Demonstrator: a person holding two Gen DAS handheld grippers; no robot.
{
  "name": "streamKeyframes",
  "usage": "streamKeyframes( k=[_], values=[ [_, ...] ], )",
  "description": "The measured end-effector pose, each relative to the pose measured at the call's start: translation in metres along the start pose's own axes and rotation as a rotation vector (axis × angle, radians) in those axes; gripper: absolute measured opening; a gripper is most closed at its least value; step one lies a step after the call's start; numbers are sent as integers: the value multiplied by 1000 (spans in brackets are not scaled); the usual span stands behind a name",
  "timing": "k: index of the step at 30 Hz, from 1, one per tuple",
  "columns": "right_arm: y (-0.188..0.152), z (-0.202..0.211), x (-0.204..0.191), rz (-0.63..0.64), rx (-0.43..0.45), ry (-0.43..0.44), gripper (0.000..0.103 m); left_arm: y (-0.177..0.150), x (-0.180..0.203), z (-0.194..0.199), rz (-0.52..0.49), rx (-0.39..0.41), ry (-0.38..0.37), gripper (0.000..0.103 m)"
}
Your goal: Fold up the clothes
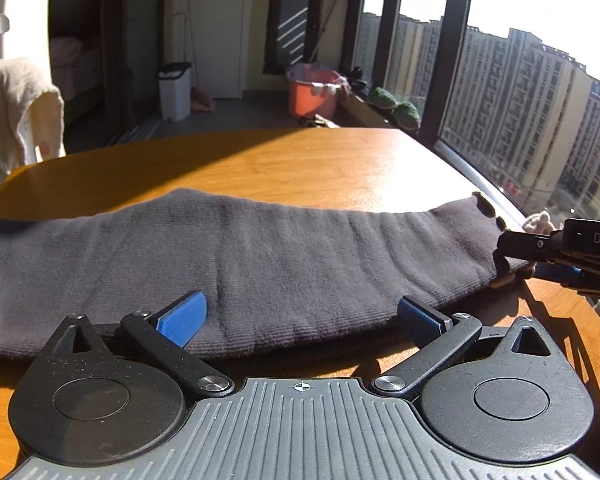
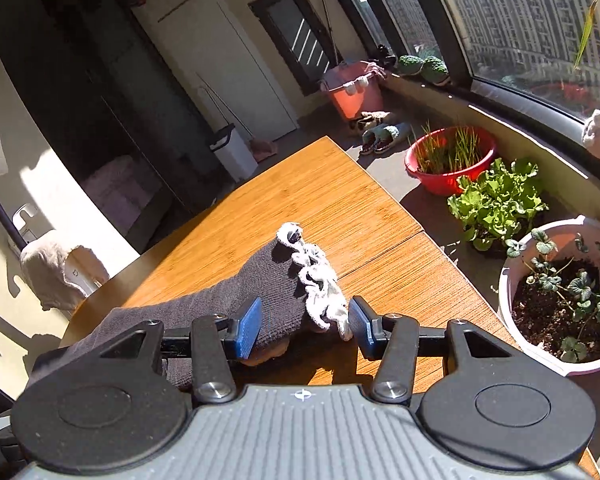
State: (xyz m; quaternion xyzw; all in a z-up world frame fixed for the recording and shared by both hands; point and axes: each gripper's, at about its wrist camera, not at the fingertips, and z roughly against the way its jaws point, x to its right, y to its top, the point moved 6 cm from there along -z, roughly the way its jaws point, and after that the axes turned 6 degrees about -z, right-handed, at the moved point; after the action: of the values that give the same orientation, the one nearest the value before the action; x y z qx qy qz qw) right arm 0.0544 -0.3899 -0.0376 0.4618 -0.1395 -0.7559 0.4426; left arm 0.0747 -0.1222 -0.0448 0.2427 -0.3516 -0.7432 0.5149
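A dark grey ribbed garment (image 1: 260,264) lies folded into a long band on the wooden tabletop (image 1: 300,160), running along the near edge from the left side to the right end by the window. Its upper surface is smooth, with a few shallow creases. The right end carries a white lace trim (image 2: 320,284), which rests on the tabletop close to the right edge.

The left gripper (image 1: 300,316) stands at the garment's near edge, around the middle of the band. Its jaws are spread wide. The left blue pad (image 1: 182,318) lies over the fabric; the right blue pad (image 1: 418,314) sits at the fabric's near hem. Nothing is pinched between them.

The right gripper (image 2: 304,326) is at the garment's right end. Its jaws are parted, with the dark fabric and the lace trim lying between the two blue pads. The left pad touches or nearly touches the fabric; the right pad stands just beside the lace. It has no firm hold on the cloth.

A cream cloth (image 1: 16,108) hangs over a chair beyond the tabletop's far left corner. A red basin of sprouts (image 2: 450,156), leafy greens (image 2: 496,200) and a white planter (image 2: 560,292) stand on the floor off the right edge.
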Motion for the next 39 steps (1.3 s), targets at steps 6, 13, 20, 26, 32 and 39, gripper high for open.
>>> streamKeyframes(
  k=[6,13,20,26,32,39],
  values=[
    [-3,-10,-12,72,17,-5,32,-5,3,2,-19,5,10,103],
    [-5,2,-44,293,105,-25,17,-6,7,3,-16,6,9,103],
    [-17,5,-81,483,116,23,17,-7,6,8,-12,5,2,103],
    [-31,-2,-93,583,79,19,17,7,0,14,47,18,-90,103],
    [-56,-8,-113,779,78,-22,18,35,-10,25,163,42,-265,103],
    [-72,-15,-129,877,80,-50,18,65,17,-5,94,-15,-313,68]
  ],
)
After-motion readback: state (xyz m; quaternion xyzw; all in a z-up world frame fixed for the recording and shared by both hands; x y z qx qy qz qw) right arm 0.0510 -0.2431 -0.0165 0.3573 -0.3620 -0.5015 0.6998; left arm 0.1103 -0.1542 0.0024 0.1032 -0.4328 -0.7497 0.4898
